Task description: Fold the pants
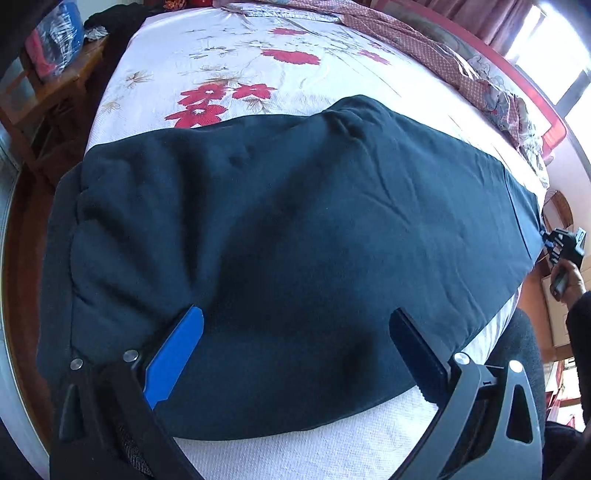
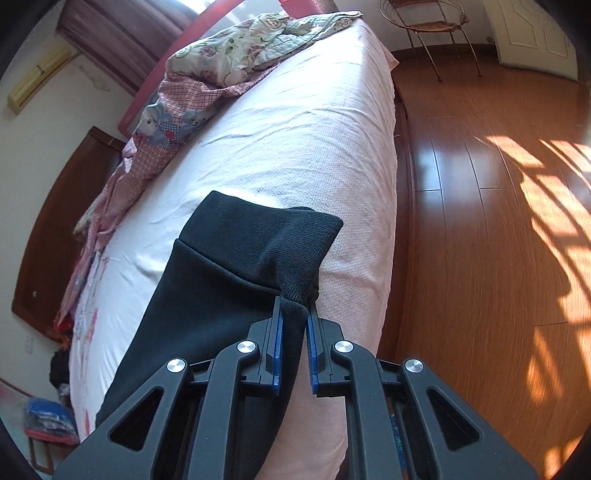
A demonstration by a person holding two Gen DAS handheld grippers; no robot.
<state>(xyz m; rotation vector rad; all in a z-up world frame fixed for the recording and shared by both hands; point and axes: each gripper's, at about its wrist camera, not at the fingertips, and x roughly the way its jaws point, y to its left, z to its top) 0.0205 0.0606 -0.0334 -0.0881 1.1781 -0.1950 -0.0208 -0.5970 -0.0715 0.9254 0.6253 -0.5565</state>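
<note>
Dark navy pants [image 1: 295, 236] lie flat across the near end of the bed, waist end at the left, legs running right. My left gripper [image 1: 295, 325] is open, its fingers spread just over the near edge of the pants, holding nothing. My right gripper [image 2: 294, 308] is shut on the ribbed ankle cuff [image 2: 269, 243] of the pants at the bed's right edge. It also shows in the left wrist view [image 1: 563, 245] at the far right end of the pants, held by a hand.
The bed [image 1: 258, 74] has a white sheet with red flowers. A rumpled pink patterned quilt [image 2: 229, 70] lies along the headboard side. A wooden nightstand [image 1: 55, 103] stands at the left. Wooden floor [image 2: 498, 221] and a wire chair [image 2: 432, 26] lie beyond the bed.
</note>
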